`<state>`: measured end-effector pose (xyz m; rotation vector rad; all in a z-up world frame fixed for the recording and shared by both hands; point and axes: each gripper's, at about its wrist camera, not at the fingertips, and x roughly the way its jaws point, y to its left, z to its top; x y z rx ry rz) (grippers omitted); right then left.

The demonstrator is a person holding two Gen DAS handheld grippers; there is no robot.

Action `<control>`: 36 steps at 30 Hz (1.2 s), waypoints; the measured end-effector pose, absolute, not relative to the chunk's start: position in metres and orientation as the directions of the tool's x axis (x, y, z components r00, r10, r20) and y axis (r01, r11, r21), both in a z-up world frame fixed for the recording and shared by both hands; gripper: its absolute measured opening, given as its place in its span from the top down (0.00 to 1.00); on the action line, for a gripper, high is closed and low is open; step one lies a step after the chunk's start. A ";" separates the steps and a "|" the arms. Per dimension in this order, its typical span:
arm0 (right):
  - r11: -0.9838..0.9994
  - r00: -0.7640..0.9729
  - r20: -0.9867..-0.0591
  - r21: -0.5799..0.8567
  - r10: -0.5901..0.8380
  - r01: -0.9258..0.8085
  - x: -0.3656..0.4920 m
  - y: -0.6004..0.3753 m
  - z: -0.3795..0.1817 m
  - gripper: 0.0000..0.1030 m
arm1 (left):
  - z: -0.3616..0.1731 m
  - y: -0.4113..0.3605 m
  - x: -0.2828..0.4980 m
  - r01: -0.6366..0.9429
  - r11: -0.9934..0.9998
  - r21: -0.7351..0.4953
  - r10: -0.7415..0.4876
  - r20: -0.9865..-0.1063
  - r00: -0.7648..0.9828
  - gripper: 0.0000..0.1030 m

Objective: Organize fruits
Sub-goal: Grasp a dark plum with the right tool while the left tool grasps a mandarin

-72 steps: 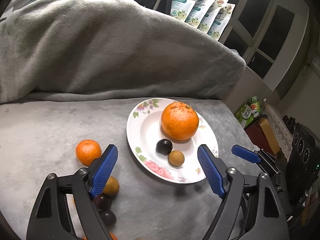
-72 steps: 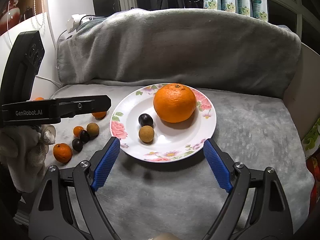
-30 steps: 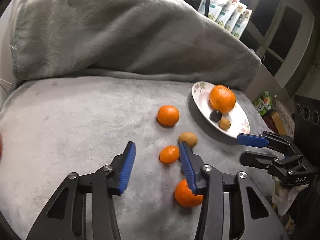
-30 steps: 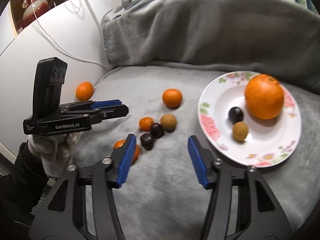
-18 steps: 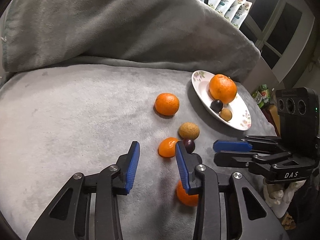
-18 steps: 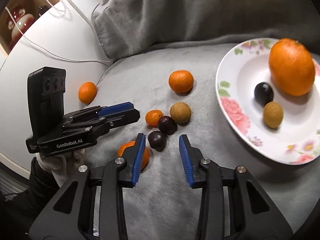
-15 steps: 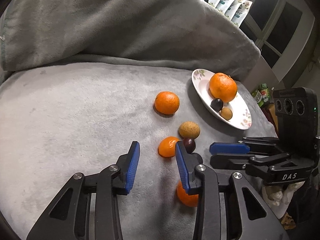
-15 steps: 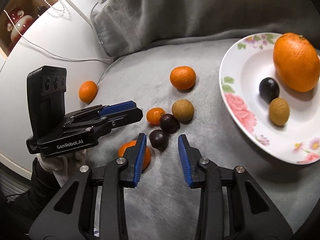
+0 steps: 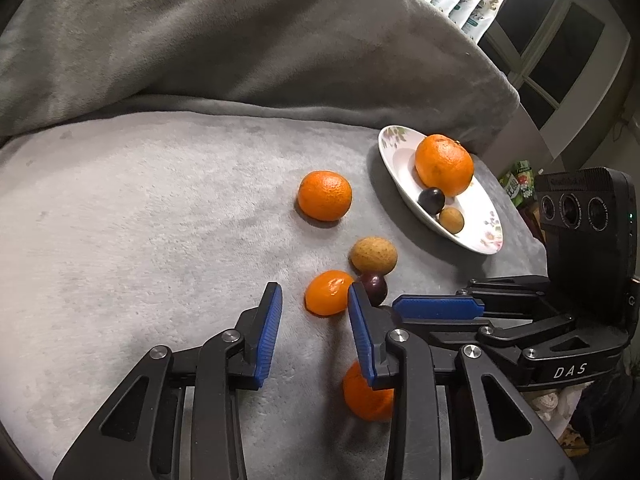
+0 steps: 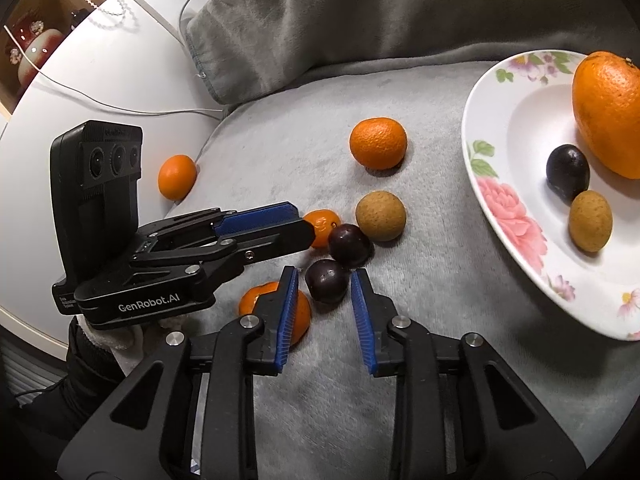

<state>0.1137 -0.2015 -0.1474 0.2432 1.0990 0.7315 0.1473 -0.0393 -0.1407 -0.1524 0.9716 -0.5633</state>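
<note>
The right gripper (image 10: 322,280), jaws just closing, sits around a dark plum (image 10: 327,281), maybe not pinching yet, while the left gripper (image 9: 314,302) stays spread by a small orange (image 9: 329,293).

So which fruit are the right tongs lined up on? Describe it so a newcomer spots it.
Start at the flowered white plate, then go left onto the grey blanket to the loose fruit. Of two dark purple plums there, it's the nearer one, between the blue pads.
</note>
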 end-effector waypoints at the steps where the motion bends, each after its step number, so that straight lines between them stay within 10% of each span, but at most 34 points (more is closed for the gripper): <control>1: 0.742 0.248 -0.718 0.530 0.650 -0.410 0.114 -0.202 -0.148 0.72 | -0.141 -0.040 0.148 0.384 0.846 -0.369 -0.518 -0.738 0.433 0.69; 36: 0.731 0.273 -0.685 0.573 0.676 -0.371 0.108 -0.226 -0.143 0.80 | -0.135 -0.036 0.148 0.374 0.821 -0.431 -0.566 -0.699 0.437 0.81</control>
